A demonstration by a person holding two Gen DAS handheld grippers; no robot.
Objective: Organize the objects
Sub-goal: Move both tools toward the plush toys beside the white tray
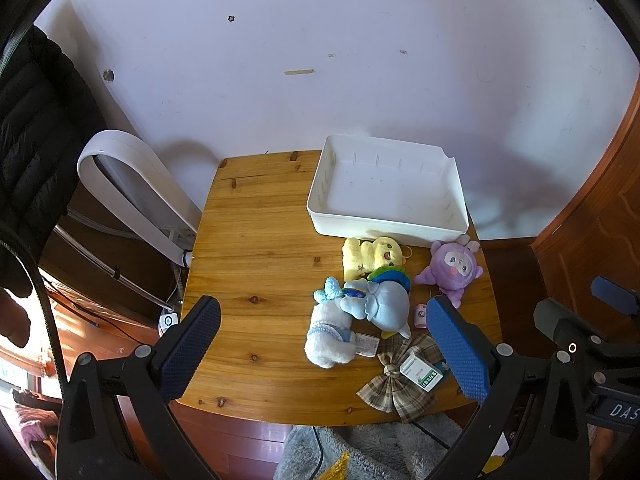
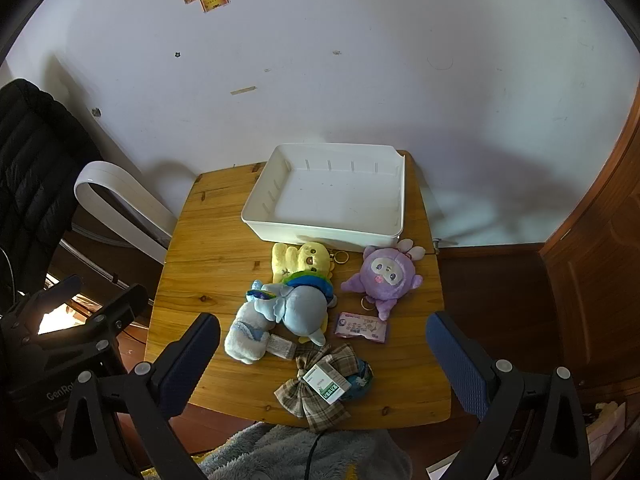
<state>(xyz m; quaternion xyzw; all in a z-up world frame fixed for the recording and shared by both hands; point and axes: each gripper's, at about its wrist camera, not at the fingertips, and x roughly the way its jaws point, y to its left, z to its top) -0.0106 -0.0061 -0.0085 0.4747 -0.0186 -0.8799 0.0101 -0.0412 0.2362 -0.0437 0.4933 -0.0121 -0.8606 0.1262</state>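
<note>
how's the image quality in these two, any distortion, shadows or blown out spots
Left wrist view: strong fisheye bending of the wooden table, black vignette corners, a soft shadow on the wall behind the white tray, toys sharp. Right wrist view: same curvature, and a blown-out bright patch at the left edge.

The small pink packet (image 1: pixel 421 315) peeks out in the left wrist view; the blue finger pad (image 1: pixel 456 354) covers most of it. A dark blue round thing (image 2: pixel 362 374), maybe a pouch, hides under the plaid cloth bow (image 2: pixel 320 388). The green-and-white box (image 2: pixel 325 382) has print too tiny to read.
</note>
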